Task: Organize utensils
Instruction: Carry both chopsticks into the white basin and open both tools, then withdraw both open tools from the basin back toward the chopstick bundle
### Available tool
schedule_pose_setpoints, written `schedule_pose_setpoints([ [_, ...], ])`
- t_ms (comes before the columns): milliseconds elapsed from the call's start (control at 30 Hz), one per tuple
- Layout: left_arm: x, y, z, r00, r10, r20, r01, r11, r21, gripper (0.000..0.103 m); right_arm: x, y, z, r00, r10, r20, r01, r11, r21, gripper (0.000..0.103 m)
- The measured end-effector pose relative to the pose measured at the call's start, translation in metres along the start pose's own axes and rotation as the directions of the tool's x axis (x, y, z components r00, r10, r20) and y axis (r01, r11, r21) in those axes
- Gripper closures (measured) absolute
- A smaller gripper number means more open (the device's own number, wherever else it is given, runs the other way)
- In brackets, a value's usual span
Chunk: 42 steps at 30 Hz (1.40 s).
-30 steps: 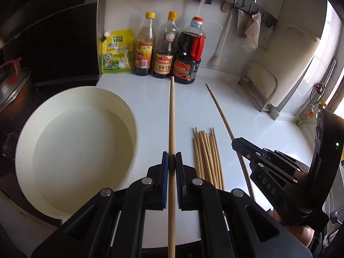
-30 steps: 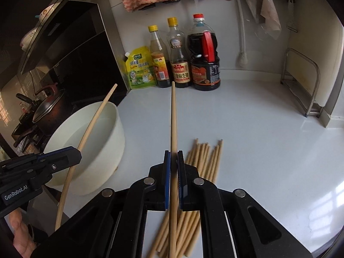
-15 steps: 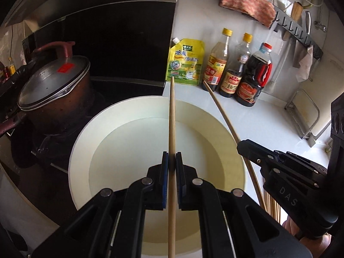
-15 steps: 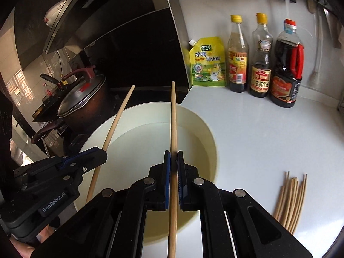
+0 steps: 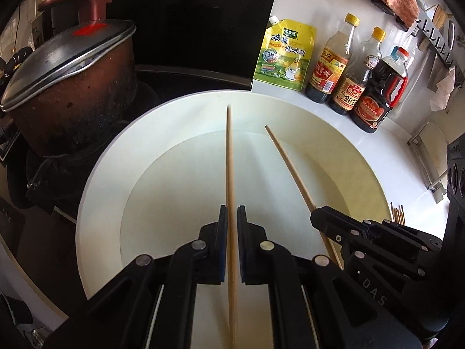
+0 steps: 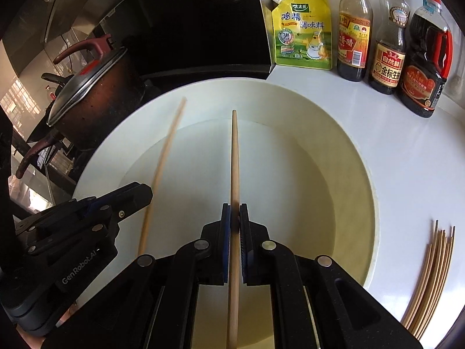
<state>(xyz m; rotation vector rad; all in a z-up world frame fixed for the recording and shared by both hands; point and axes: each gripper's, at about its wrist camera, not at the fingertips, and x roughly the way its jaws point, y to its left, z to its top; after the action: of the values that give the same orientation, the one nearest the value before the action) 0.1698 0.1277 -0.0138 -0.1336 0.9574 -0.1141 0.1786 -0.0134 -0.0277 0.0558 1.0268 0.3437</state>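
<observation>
Left wrist view. Left gripper [image 5: 229, 226], black with blue pads: jaws pressed together on one long pale wooden chopstick [image 5: 230, 168]. The stick's long axis runs straight ahead along the fingers, its tip hanging over the far inner wall of the wide round cream-white basin [image 5: 98, 174], which lies directly below and ahead. Right gripper [image 5: 315, 213], entering from the right edge: pinching a second pale wooden chopstick [image 5: 287, 167], angled toward the first, its tip over the basin's middle. The two tips are apart, not touching. Dark lidded pot [image 5: 72, 87] beside the basin's left rim (not part of the job, by the look of it).

Right wrist view. Same right gripper, jaws clamped on its stick, axis straight ahead, tip above the basin's floor. Left gripper lies to the left, its stick blurred. Loose bundle of remaining wooden chopsticks [image 6: 430, 273] lies on the white counter [image 6: 407, 160], well right of the basin, nearer the right hand.

Judgement: both sticks are poised for release into the basin.
</observation>
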Motion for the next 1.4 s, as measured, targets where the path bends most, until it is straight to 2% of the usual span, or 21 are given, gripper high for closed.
schedule_pose_setpoints([
  [100,0.003,0.002,-0.003,1.0,0.001,-0.008,-0.001,1.0,-0.002,0.095,0.001,-0.002,-0.003,1.0,-0.013,0.0,0.013,1.0,0.003,0.097],
  [133,0.003,0.002,-0.004,1.0,0.003,-0.006,-0.003,1.0,-0.004,0.09,0.0,-0.003,-0.003,1.0,-0.021,0.007,0.021,1.0,0.005,0.096],
  [167,0.002,0.003,-0.004,1.0,0.005,-0.003,-0.005,1.0,-0.006,0.085,-0.002,-0.004,-0.003,0.999,-0.028,0.015,0.028,1.0,0.005,0.091],
  [233,-0.002,0.005,-0.005,1.0,0.011,0.011,-0.011,1.0,-0.009,0.064,-0.006,-0.005,-0.005,0.999,-0.041,0.035,0.041,0.999,0.006,0.083],
  [300,-0.008,0.006,-0.007,0.999,0.016,0.032,-0.015,1.0,-0.016,0.055,-0.01,-0.005,-0.009,0.998,-0.046,0.049,0.046,0.999,0.007,0.083],
  [667,-0.044,0.001,-0.03,0.996,0.034,0.078,-0.032,0.999,-0.024,0.054,-0.051,-0.005,-0.041,0.99,-0.055,0.126,0.052,0.998,0.025,0.081],
  [900,-0.067,-0.023,-0.053,0.994,0.004,0.108,-0.005,1.0,0.007,0.05,-0.087,-0.026,-0.074,0.982,-0.066,0.179,0.054,0.996,0.075,0.078],
  [1133,-0.08,-0.059,-0.071,0.993,-0.042,0.107,0.035,0.998,0.06,0.05,-0.117,-0.058,-0.114,0.973,-0.134,0.187,0.111,0.986,0.127,0.077],
  [1233,-0.085,-0.074,-0.08,0.992,-0.07,0.104,0.062,0.995,0.077,0.05,-0.13,-0.073,-0.13,0.968,-0.167,0.186,0.138,0.978,0.158,0.072],
  [1400,-0.089,-0.102,-0.097,0.99,-0.09,0.109,0.079,0.991,0.107,0.049,-0.15,-0.099,-0.155,0.958,-0.223,0.18,0.185,0.961,0.204,0.071],
])
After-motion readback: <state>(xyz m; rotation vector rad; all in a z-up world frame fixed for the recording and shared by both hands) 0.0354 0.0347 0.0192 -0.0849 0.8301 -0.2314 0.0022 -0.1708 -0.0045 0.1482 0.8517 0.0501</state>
